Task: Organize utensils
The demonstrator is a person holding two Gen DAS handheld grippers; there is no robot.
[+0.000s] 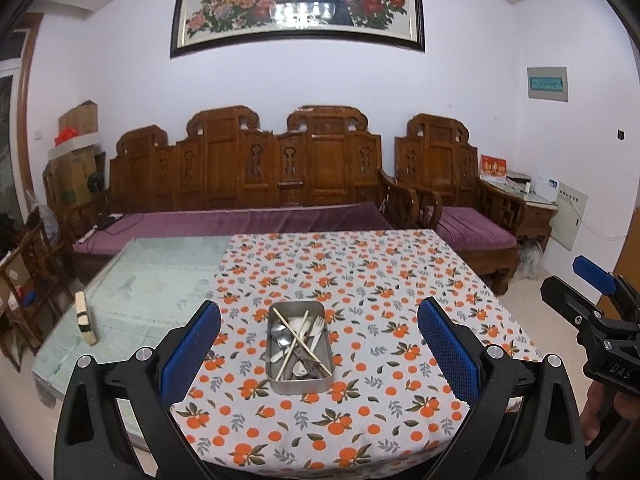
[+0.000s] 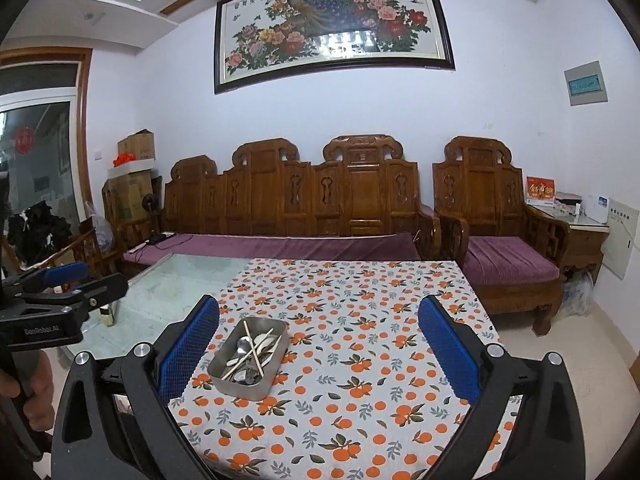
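A rectangular metal tin [image 1: 300,385] [image 2: 240,384] stands on the orange-patterned tablecloth [image 1: 360,280] [image 2: 360,300]. It holds a jumble of crossed wooden chopsticks [image 1: 306,342] [image 2: 251,340], metal spoons [image 1: 280,335] [image 2: 242,345], white spoons and a white fork [image 1: 318,326]. My left gripper [image 1: 318,344] is open above the table's near edge, and the tin lies ahead between its blue pads. My right gripper [image 2: 318,344] is open too, with the tin ahead, near its left pad. Neither holds anything.
The cloth covers the right part of a glass-topped table [image 1: 160,272] [image 2: 172,280]. A small pale block [image 1: 86,318] stands at the table's left edge. A carved wooden sofa [image 1: 248,184] with purple cushions stands behind the table. The other gripper shows at each view's side.
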